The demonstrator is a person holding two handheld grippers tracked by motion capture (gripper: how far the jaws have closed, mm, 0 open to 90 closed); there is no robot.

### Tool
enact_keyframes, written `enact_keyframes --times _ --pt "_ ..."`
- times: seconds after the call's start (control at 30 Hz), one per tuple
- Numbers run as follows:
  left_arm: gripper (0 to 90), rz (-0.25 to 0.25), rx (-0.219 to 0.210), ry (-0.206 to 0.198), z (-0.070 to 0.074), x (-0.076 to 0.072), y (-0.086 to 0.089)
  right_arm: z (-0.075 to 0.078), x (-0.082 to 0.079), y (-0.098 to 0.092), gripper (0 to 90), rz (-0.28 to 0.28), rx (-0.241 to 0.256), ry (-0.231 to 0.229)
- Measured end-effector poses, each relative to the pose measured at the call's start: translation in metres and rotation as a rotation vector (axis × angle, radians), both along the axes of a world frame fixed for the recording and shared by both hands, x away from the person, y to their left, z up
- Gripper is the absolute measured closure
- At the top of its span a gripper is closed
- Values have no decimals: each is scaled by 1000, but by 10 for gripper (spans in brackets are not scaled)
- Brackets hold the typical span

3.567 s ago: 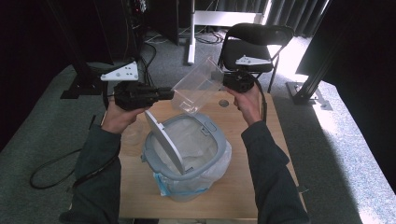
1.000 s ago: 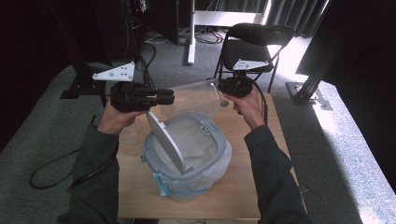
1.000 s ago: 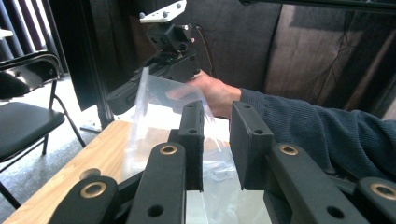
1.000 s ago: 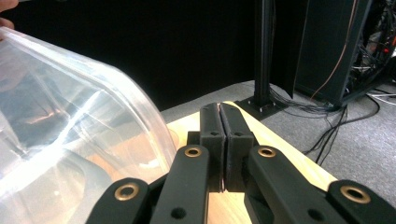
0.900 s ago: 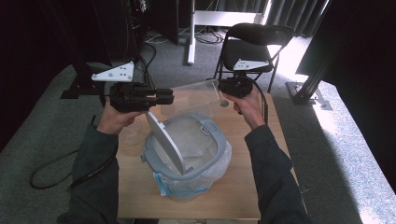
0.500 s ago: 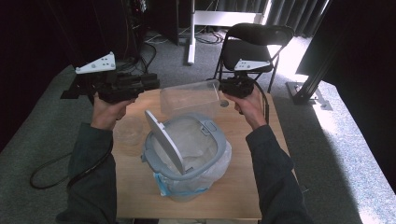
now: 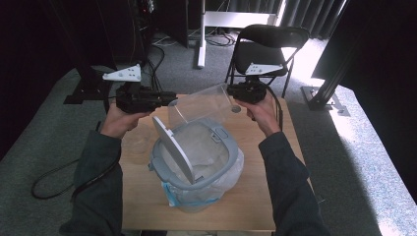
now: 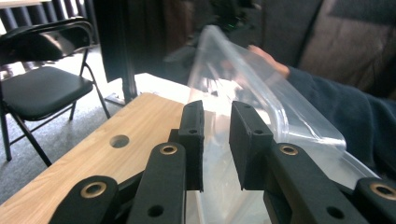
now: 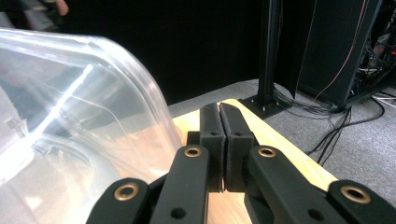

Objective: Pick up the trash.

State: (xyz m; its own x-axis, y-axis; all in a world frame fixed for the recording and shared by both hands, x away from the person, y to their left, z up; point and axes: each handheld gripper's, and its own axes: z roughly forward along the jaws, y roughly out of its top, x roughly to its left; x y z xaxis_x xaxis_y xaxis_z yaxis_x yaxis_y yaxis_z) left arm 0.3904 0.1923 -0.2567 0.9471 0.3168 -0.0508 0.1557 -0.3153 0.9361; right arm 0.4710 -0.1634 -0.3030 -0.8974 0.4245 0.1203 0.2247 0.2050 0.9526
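Clear container [image 7: 199,104] above lined bin [image 7: 196,164], right hand-held gripper [image 7: 235,92] clenching its rim, left hand-held gripper [image 7: 169,97] released.

A bin [image 7: 194,169] stands on the table [image 7: 255,196], its lid [image 7: 172,147] tilted up at its left side. Above the bin's far edge hangs a container [image 7: 199,105] (between the left gripper [image 7: 169,97] and right gripper [image 7: 231,92]). A chair [image 7: 268,46] stands behind the table.
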Motion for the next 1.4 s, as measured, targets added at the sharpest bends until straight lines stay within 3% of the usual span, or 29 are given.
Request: enact_keyframes --times 0.2,0.67,0.8,1.2,1.4 --pt "773 -44 29 -12 3 -3 -9 1 -2 1 879 0 -9 -4" --pt "792 -58 31 1 1 -2 -9 -8 -2 -5 871 -9 -43 27" --pt "792 -58 37 -6 1 -2 -9 -14 -2 1 860 -10 -100 39" --pt "791 -57 41 1 -3 -1 -8 -35 -7 -9 851 17 -154 82" --pt "793 -66 53 3 -3 1 -11 -30 -8 -11 850 50 -97 80"
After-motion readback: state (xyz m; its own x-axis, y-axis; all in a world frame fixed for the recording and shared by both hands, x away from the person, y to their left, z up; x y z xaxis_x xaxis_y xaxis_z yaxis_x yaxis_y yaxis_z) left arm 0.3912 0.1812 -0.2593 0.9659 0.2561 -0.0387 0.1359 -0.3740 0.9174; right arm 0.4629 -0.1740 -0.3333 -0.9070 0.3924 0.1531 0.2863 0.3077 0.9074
